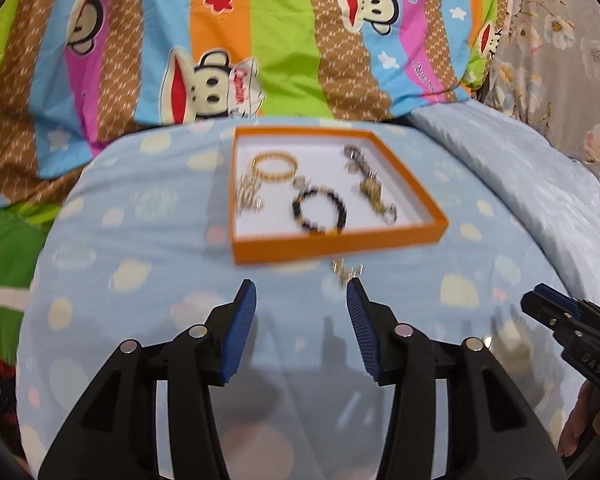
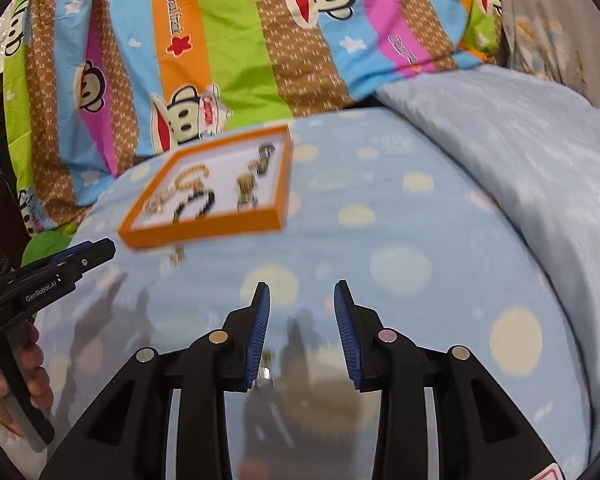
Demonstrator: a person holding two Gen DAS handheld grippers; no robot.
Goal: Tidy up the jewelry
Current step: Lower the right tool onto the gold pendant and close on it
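An orange-rimmed tray (image 1: 332,246) with a white floor lies on the blue bedspread. In it are a gold bangle (image 1: 275,165), a black bead bracelet (image 1: 320,210), a silver-gold piece at the left (image 1: 250,196) and a chain along the right (image 1: 374,190). A small gold piece (image 1: 346,270) lies on the cover just in front of the tray. My left gripper (image 1: 302,298) is open and empty, below the tray. My right gripper (image 2: 302,300) is open and empty, right of the tray (image 2: 204,232); it also shows in the left wrist view (image 1: 548,306). A small shiny piece (image 2: 266,368) lies by its left finger.
A striped cartoon-monkey quilt (image 1: 260,40) is bunched behind the tray. A plain pale blue pillow (image 2: 520,152) rises at the right. The dotted blue bedspread (image 2: 400,240) spreads around the tray. The left gripper (image 2: 60,272) shows at the left in the right wrist view.
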